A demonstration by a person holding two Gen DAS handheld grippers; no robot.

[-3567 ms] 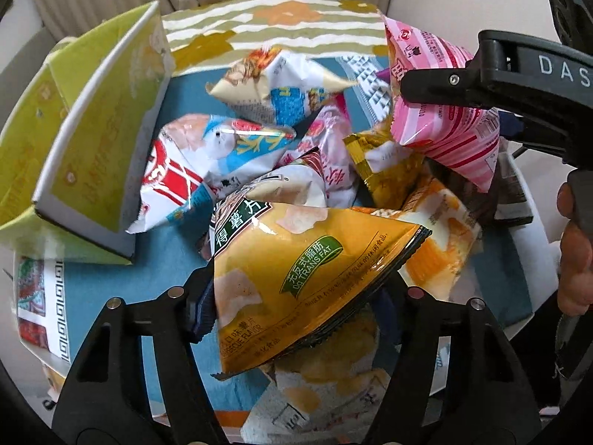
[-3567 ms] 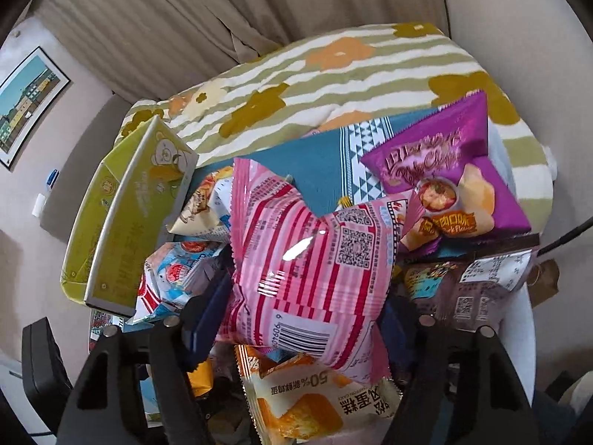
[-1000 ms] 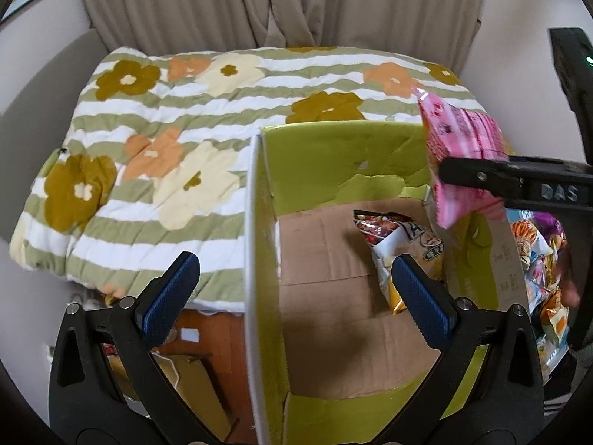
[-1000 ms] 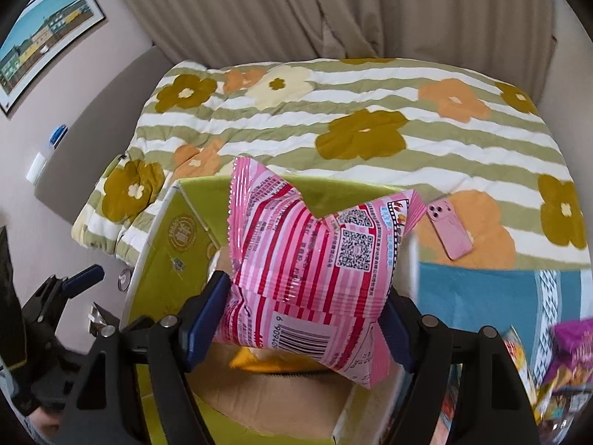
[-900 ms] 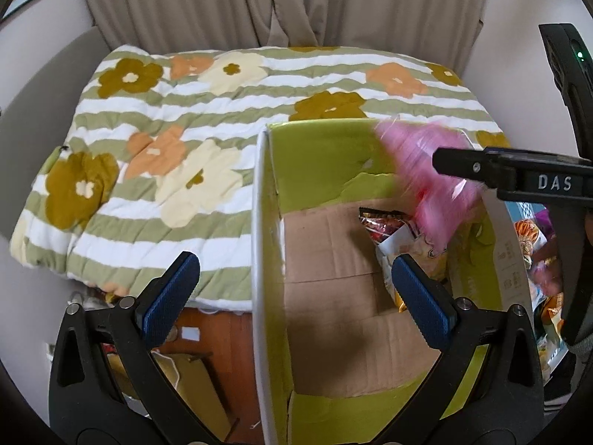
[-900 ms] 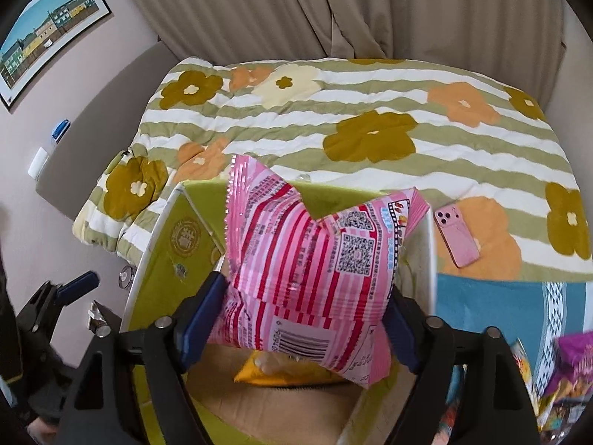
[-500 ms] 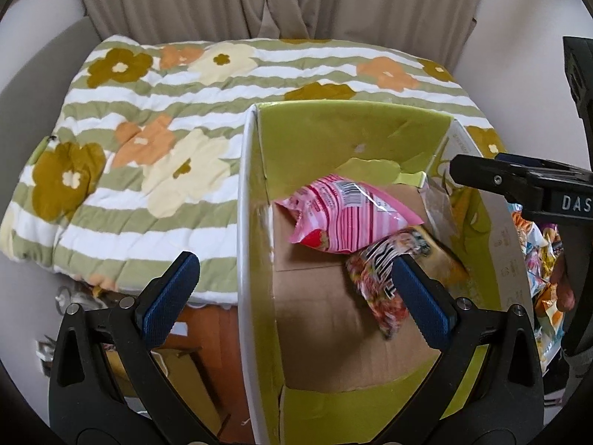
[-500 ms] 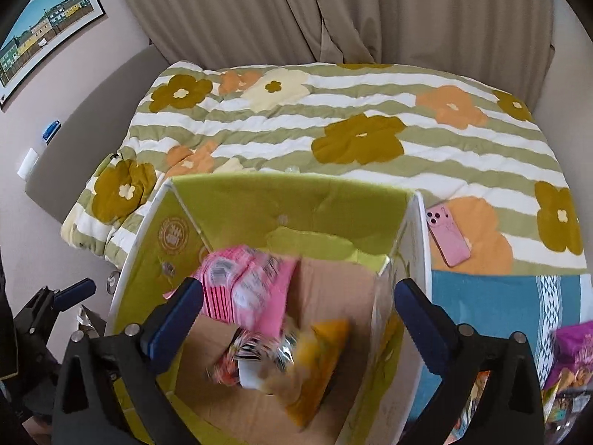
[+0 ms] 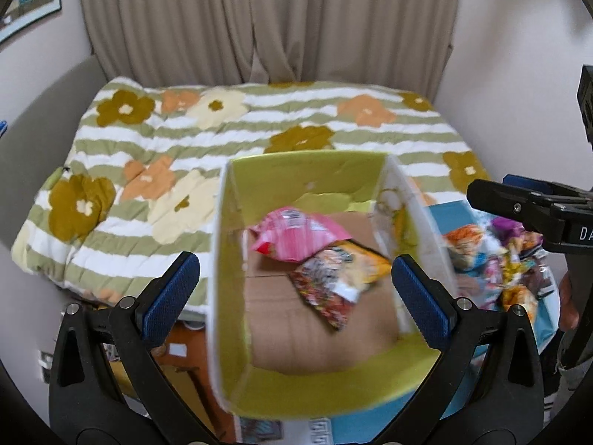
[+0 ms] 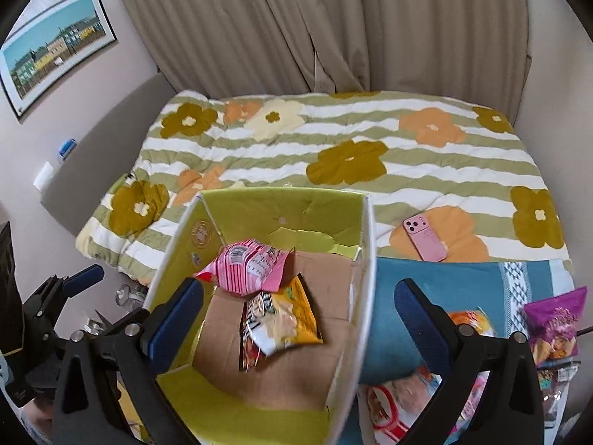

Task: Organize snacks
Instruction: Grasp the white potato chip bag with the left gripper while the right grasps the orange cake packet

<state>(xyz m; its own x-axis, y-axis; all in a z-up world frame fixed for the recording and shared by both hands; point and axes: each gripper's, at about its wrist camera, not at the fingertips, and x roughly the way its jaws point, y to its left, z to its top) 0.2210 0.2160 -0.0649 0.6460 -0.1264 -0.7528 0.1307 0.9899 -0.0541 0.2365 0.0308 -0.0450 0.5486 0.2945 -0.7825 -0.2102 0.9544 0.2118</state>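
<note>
Behind your work area, a striped floral quilt (image 10: pixel 333 148) covers the bed, with a pink phone (image 10: pixel 425 237) lying on it. Beige curtains (image 10: pixel 296 26) hang beyond, and a framed townscape picture (image 10: pixel 55 48) decorates your left wall.

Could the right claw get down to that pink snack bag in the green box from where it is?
Probably yes. The right claw is open and empty above the green box, whose top is open. The pink snack bag lies uncovered on the box floor.

Two snack bags (image 10: pixel 259 296) lie in the box (image 10: pixel 281 211), bed (image 10: pixel 333 137) behind, snack pile (image 10: pixel 519 337) right.
</note>
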